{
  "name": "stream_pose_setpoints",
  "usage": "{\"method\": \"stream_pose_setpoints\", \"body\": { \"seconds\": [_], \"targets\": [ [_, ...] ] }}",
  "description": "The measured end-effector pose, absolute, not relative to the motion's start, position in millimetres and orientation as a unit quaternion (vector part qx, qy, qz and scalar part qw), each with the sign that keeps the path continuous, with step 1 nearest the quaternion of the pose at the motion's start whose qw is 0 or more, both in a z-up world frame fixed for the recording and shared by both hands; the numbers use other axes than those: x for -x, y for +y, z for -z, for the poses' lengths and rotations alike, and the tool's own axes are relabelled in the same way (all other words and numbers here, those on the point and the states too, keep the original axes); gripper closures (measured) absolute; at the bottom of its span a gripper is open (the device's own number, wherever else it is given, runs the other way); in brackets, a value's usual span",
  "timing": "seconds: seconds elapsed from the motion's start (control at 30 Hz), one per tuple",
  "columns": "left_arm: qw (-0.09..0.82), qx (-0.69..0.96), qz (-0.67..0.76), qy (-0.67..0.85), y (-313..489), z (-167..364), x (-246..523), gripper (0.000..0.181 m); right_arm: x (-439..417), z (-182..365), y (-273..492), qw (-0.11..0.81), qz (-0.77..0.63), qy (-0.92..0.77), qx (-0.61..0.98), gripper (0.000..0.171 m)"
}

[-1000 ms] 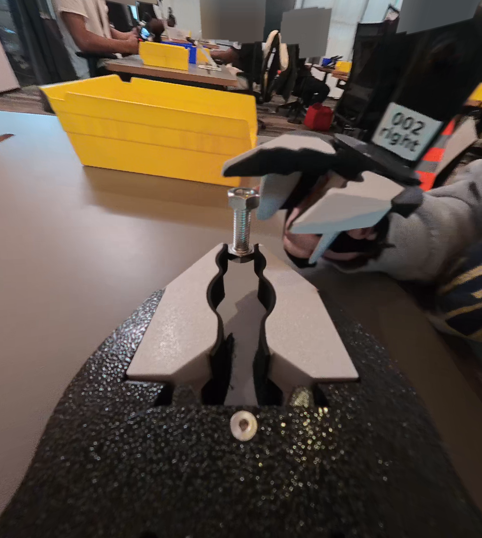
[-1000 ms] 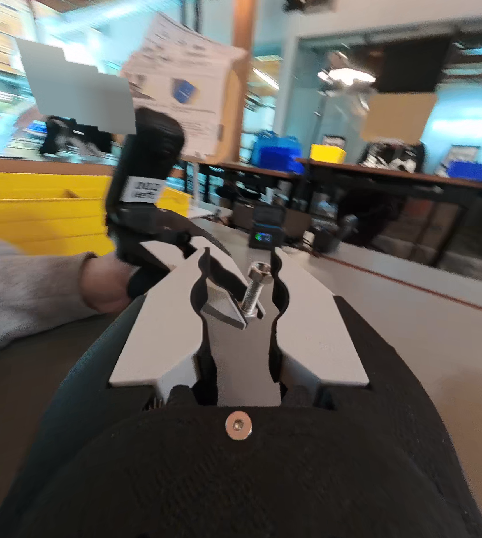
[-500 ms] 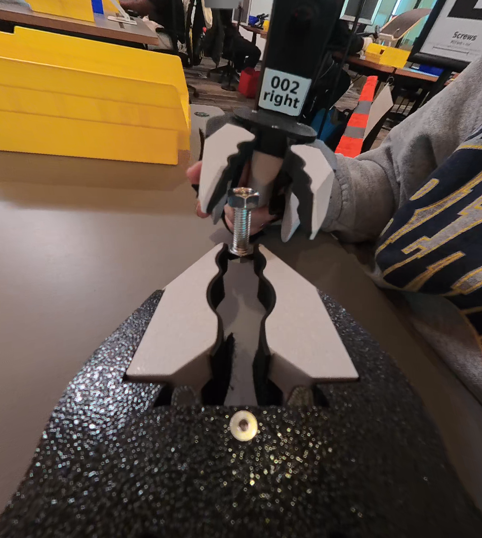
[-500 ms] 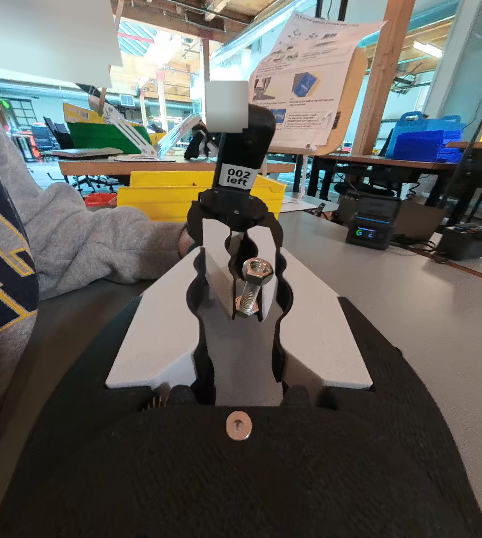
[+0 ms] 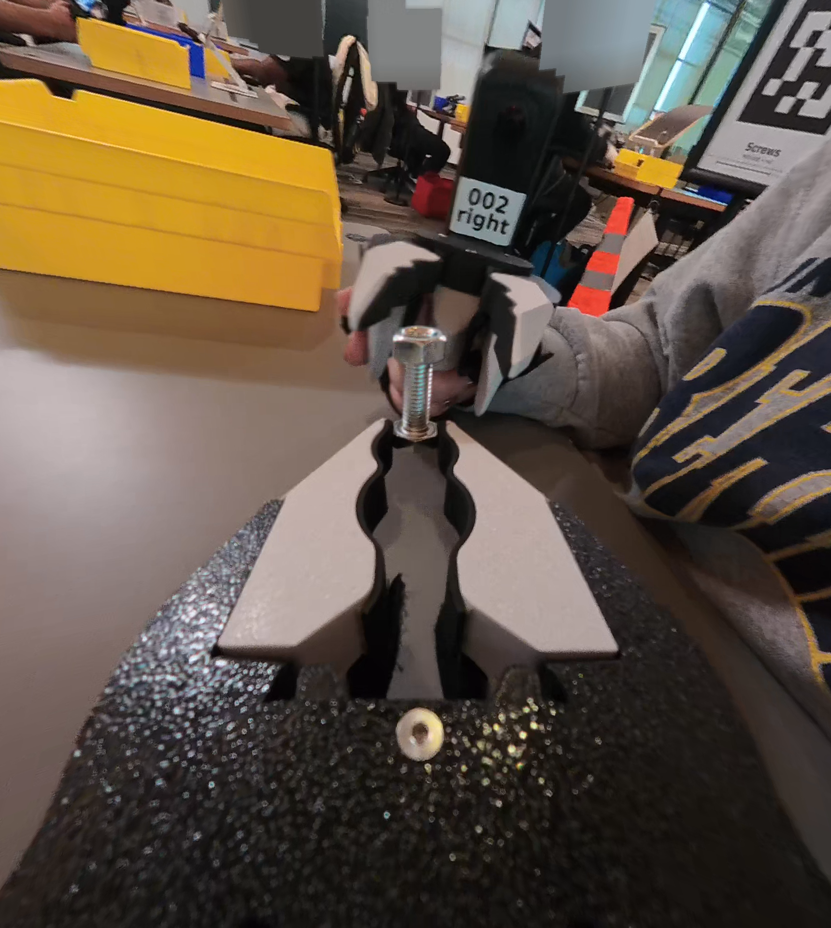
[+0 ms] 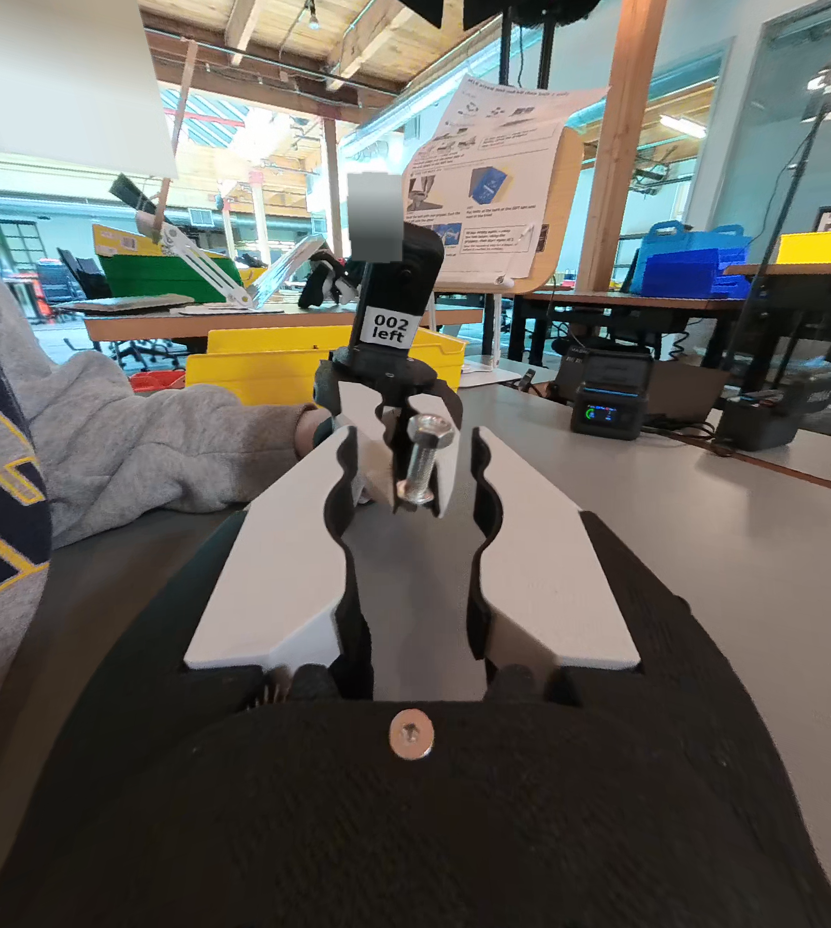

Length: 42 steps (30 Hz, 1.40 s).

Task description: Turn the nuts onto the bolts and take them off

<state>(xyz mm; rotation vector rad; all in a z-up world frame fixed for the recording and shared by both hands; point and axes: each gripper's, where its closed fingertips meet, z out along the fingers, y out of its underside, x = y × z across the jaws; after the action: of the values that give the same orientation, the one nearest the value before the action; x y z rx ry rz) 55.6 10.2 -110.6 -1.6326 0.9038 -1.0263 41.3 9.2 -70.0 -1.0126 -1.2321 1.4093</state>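
A silver hex bolt [image 5: 416, 381] stands upright, head up, with a nut [image 5: 414, 430] at its lower end. My left gripper [image 5: 415, 438] is shut on the nut and holds the bolt above the brown table [image 5: 102, 477]. My right gripper [image 5: 446, 346] faces it just behind the bolt head, jaws open and empty. In the right wrist view the bolt [image 6: 422, 464] stands between my right gripper's [image 6: 413, 437] spread fingers, and its head is not touched. The left gripper [image 6: 416, 507] shows there, clamped on the nut [image 6: 414, 497].
A yellow bin [image 5: 142, 201] stands at the back left of the table, and it also shows in the right wrist view [image 6: 273, 366]. A grey sleeve [image 5: 704, 326] fills the right side. An orange cone [image 5: 604, 261] stands beyond. A small black device with a screen [image 6: 609, 401] sits on the table. My two grippers' fingertips are within a few centimetres of each other.
My right gripper has swung from a tilted pose at the right to face the left gripper head on, and has come close around the bolt head. The left gripper still holds the nut.
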Motion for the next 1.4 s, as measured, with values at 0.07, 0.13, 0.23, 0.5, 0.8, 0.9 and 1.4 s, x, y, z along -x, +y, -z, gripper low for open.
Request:
{"method": "stream_pose_setpoints", "body": {
  "seconds": [0.07,0.13,0.23,0.5,0.8,0.9,1.4],
  "targets": [
    [0.471,0.664,0.431,0.390,3.7,112.5,-65.6,0.166,-35.1,71.2,3.6,0.475,-0.583,-0.514,0.413,0.121],
    [0.462,0.663,0.432,0.401,0.6,114.6,-72.1,0.165,-29.7,73.3,-6.8,0.457,-0.593,-0.527,0.403,0.120],
    [0.470,0.665,0.430,0.391,3.9,113.2,-68.9,0.166,-26.7,75.4,-17.0,0.450,-0.591,-0.545,0.390,0.122],
    [0.489,0.678,0.402,0.373,13.5,113.9,-54.0,0.166,-37.1,72.4,3.2,0.454,-0.602,-0.511,0.413,0.131],
    [0.514,0.635,0.447,0.364,7.5,93.9,-58.7,0.166,-33.0,64.2,-2.4,0.480,-0.605,-0.499,0.393,0.129],
    [0.538,0.615,0.458,0.349,7.5,81.8,-55.4,0.166,-35.1,63.9,0.6,0.483,-0.605,-0.492,0.398,0.129],
    [0.577,0.573,0.498,0.302,8.6,57.6,-41.6,0.166,-41.2,37.3,0.6,0.469,-0.683,-0.419,0.372,0.124]
  ]
}}
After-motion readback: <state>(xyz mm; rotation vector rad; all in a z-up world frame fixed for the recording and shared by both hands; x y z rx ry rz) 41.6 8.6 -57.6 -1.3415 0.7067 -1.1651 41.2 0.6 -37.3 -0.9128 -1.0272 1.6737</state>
